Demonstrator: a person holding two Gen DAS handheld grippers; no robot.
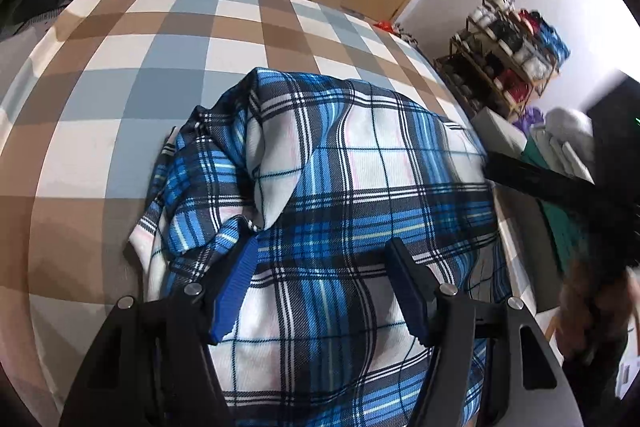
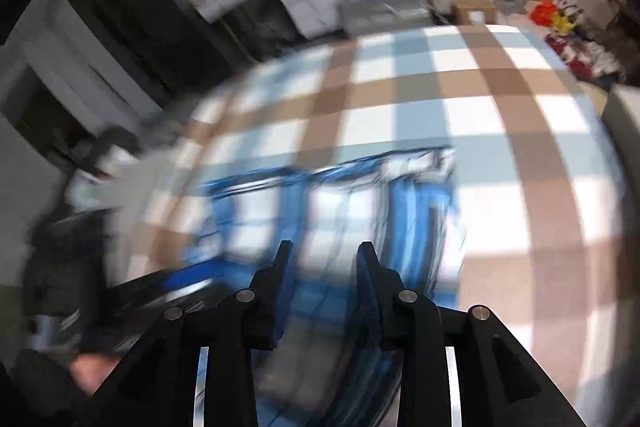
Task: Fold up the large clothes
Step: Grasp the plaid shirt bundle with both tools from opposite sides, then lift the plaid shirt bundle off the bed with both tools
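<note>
Item: plaid shirt (image 1: 360,195), apparently soft, light, floppy; best pinched at an edge. Left gripper (image 1: 320,259) spread, empty; right gripper (image 2: 322,263) parted, empty.

The left gripper (image 1: 322,259), at the bottom of its frame, has matte black angular linkage arms with slotted cut-outs, round silver pivot pins and ribbed blue finger pads (image 1: 236,291). The right gripper (image 2: 325,263), low in its blurred view, has the same black arms, silver pins and dark blue pads, with thin silvery slots below.
</note>
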